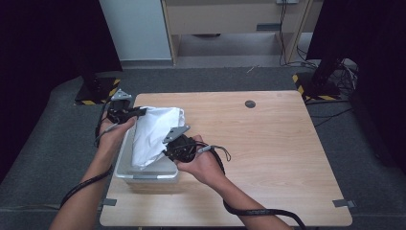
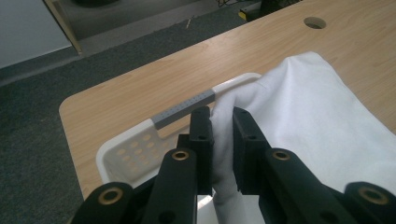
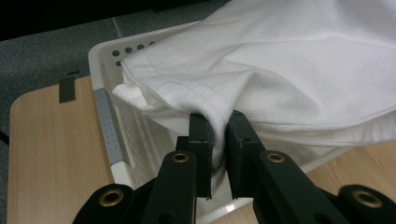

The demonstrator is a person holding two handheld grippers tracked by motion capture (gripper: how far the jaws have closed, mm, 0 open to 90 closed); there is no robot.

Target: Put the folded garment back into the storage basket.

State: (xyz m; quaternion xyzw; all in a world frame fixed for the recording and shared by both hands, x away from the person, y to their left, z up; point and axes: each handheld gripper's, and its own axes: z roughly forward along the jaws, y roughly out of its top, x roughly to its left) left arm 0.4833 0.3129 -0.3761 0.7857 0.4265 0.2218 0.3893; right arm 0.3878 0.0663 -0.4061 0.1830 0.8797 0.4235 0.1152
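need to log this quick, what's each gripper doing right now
Left gripper: jaws closed on the white cloth, above the white basket.
Right gripper: jaws closed on the same cloth's hem.

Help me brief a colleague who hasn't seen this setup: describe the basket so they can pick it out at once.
On the wooden table, look to its front-left corner. The basket sits there, under the white cloth that both grippers pinch. It is a white perforated plastic tub with grey handle strips, the one container on the table.

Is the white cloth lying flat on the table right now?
No, the white cloth is held up over the basket by both tools.
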